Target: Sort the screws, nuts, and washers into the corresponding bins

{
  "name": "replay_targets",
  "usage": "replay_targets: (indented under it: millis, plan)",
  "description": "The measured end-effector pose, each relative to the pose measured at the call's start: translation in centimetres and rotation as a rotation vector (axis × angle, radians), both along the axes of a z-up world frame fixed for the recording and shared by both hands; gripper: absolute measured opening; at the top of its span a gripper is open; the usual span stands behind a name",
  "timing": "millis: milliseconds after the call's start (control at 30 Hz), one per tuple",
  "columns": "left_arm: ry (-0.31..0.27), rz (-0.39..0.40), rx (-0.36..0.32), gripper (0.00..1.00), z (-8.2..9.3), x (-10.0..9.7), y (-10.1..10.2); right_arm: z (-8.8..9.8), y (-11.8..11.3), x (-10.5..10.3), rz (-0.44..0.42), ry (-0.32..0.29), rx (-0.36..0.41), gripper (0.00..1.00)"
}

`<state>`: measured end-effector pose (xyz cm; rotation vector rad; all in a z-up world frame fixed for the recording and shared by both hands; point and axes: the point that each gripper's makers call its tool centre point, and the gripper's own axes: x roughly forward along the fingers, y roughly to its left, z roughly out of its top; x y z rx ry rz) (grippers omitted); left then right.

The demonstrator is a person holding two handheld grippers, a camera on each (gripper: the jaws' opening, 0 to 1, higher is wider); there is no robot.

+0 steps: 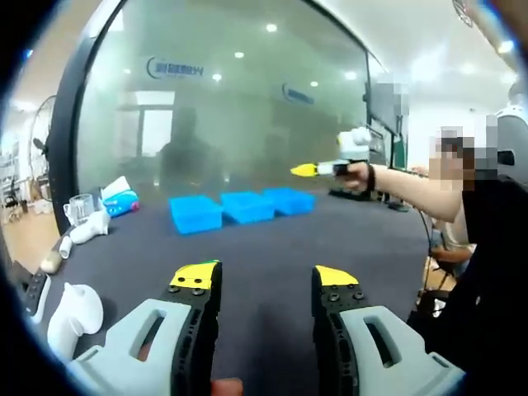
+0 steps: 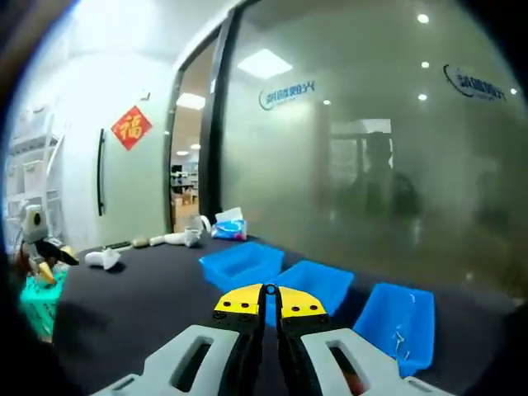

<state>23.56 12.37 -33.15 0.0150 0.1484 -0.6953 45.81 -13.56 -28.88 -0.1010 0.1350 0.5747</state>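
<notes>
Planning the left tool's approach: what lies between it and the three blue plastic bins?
Bare dark tabletop, in the left gripper view, between the left tool and the three blue plastic bins.

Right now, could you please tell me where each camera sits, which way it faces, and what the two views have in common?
Left gripper view: rides on the left tongs, open at the bottom, facing across the dark table to three blue bins before a frosted glass wall; the right tongs, held in the person's hand, enter from the right.
Right gripper view: rides on the right tongs, shut, looking down on the blue bins from close by.
Shared: the bins, the table and the glass wall.
</notes>
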Motion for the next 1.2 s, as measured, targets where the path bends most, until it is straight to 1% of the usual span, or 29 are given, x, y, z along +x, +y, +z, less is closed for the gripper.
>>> replay_targets:
  millis: [100, 300, 367, 500, 600, 733, 867, 900, 967, 1000, 1100, 1200]
  plan:
    - [-0.002, 0.004, -0.001, 0.42, 0.1, 0.1, 0.1, -0.6, 0.8, 2.6, -0.019, 0.011, -0.034, 0.03]
    - [-0.002, 0.017, -0.004, 0.42, 0.1, 0.2, 0.5, -1.5, 1.7, 6.2, -0.05, 0.033, -0.078, 0.03]
    - [-0.001, 0.019, -0.001, 0.42, 0.0, 0.2, 0.7, -1.8, 1.9, 7.1, -0.06, 0.052, -0.077, 0.03]
    - [-0.004, 0.025, -0.004, 0.42, 0.1, 0.2, 0.8, -2.5, 2.0, 8.5, -0.089, 0.07, -0.088, 0.03]
    - [-0.005, 0.027, -0.006, 0.42, 0.2, 0.2, 0.9, -3.0, 2.0, 9.0, -0.101, 0.081, -0.097, 0.03]
    - [-0.003, 0.028, -0.007, 0.42, 0.1, 0.2, 1.0, -3.6, 2.2, 9.2, -0.105, 0.087, -0.108, 0.03]
    - [-0.002, 0.03, -0.007, 0.42, 0.1, 0.2, 1.0, -4.2, 2.3, 9.3, -0.109, 0.097, -0.115, 0.05]
    - [-0.003, 0.029, -0.006, 0.42, 0.1, 0.1, 1.0, -4.3, 2.4, 9.2, -0.09, 0.083, -0.138, 0.09]
    - [-0.004, 0.027, -0.005, 0.42, 0.1, 0.1, 0.9, -4.5, 2.7, 9.0, -0.08, 0.079, -0.147, 0.25]
    - [-0.003, 0.026, -0.006, 0.42, 0.1, 0.1, 0.9, -4.6, 2.8, 8.8, -0.073, 0.078, -0.155, 0.28]
    - [-0.003, 0.025, -0.003, 0.42, 0.1, 0.0, 0.9, -4.6, 2.7, 8.2, -0.072, 0.056, -0.183, 0.28]
    - [-0.003, 0.024, -0.004, 0.42, 0.1, 0.1, 0.8, -4.4, 2.6, 7.5, -0.069, 0.05, -0.165, 0.3]
